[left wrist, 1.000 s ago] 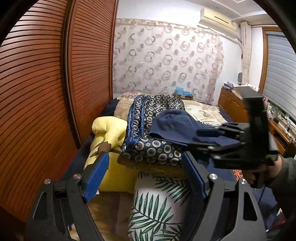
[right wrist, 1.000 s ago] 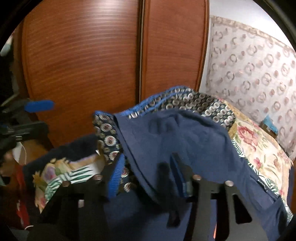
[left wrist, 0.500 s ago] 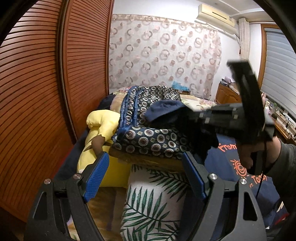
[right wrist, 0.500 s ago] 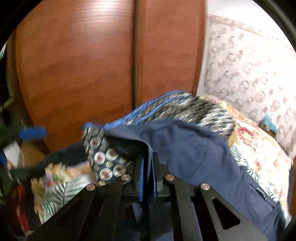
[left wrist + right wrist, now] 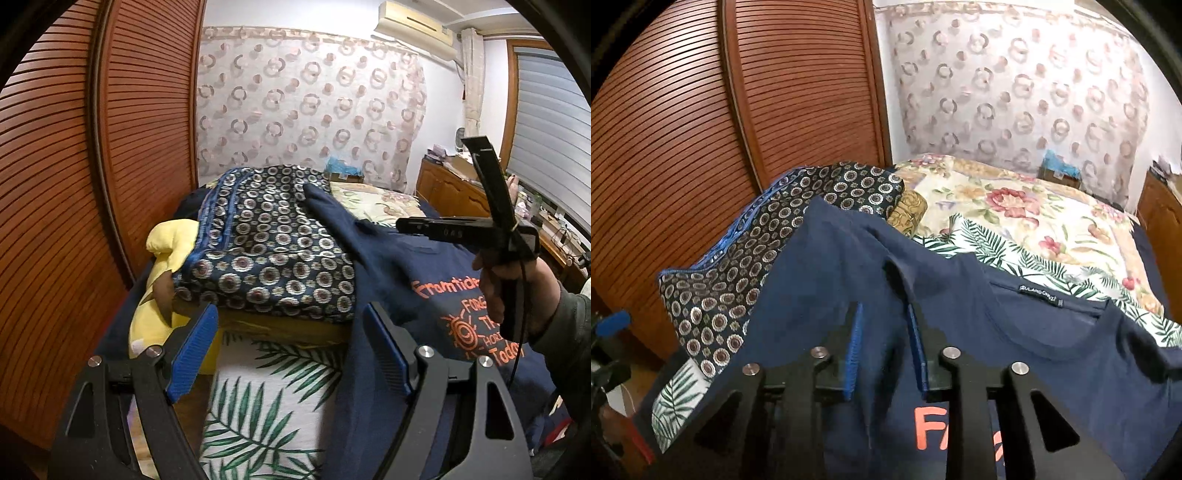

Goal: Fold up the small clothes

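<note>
A navy T-shirt point(image 5: 399, 266) with orange print lies spread on the bed, its sleeve point(image 5: 827, 236) draped up over a folded navy quilt with a circle pattern point(image 5: 266, 240). In its own view my right gripper point(image 5: 883, 310) hovers over the shirt's chest just below the sleeve. Its jaws are opening, a narrow gap shows between the blue pads, and nothing is pinched. The left wrist view shows it side-on point(image 5: 400, 224), held in a person's hand point(image 5: 495, 291). My left gripper point(image 5: 288, 314) stands wide open and holds nothing, at the near edge of the quilt stack, left of the shirt.
A yellow plush toy point(image 5: 162, 258) lies left of the quilt. Louvred wooden wardrobe doors point(image 5: 74, 184) run close along the left. A leaf-print cover point(image 5: 266, 406) and a floral bedspread point(image 5: 1015, 206) lie under the shirt. A wooden dresser point(image 5: 454, 192) stands at the far right.
The right gripper shut on the bunched sleeve, drew it to the right, then let go. The shirt now lies flatter with its print showing. The left gripper drifted slightly and stayed open.
</note>
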Demonstrator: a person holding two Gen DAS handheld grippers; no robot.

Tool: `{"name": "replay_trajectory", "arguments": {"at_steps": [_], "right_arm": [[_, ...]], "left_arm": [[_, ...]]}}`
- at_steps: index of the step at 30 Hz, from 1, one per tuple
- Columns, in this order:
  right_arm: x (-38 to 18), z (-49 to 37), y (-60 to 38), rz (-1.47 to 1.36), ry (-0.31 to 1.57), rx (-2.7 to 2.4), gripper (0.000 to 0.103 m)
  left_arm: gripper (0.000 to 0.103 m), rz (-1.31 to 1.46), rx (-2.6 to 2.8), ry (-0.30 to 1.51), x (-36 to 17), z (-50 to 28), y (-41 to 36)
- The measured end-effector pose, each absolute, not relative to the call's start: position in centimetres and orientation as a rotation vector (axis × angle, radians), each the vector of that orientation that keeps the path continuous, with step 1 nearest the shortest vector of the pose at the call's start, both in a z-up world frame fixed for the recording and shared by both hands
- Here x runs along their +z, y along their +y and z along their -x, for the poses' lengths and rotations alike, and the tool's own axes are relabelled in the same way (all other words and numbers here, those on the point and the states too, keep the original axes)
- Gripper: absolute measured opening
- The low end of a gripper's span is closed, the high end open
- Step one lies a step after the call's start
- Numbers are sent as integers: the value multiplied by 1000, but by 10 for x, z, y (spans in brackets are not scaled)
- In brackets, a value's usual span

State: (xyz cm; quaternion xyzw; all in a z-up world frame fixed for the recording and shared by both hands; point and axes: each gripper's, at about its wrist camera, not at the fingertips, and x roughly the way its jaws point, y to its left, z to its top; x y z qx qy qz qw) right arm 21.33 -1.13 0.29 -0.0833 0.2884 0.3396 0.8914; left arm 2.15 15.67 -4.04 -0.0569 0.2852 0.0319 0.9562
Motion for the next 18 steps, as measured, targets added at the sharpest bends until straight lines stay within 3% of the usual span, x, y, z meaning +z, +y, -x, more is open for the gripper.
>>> {"name": "replay_trajectory", "arguments": {"at_steps": [2, 14, 18], "right_arm": [[4, -212, -18, 173, 588, 706, 41], [17, -182, -117, 210, 569, 635, 51], [0, -177, -159, 263, 647, 565, 51]], "left_arm": [[81, 104, 56, 582, -40, -24, 150], [81, 33, -67, 596, -45, -66, 89], [81, 8, -129, 631, -53, -90, 57]]}}
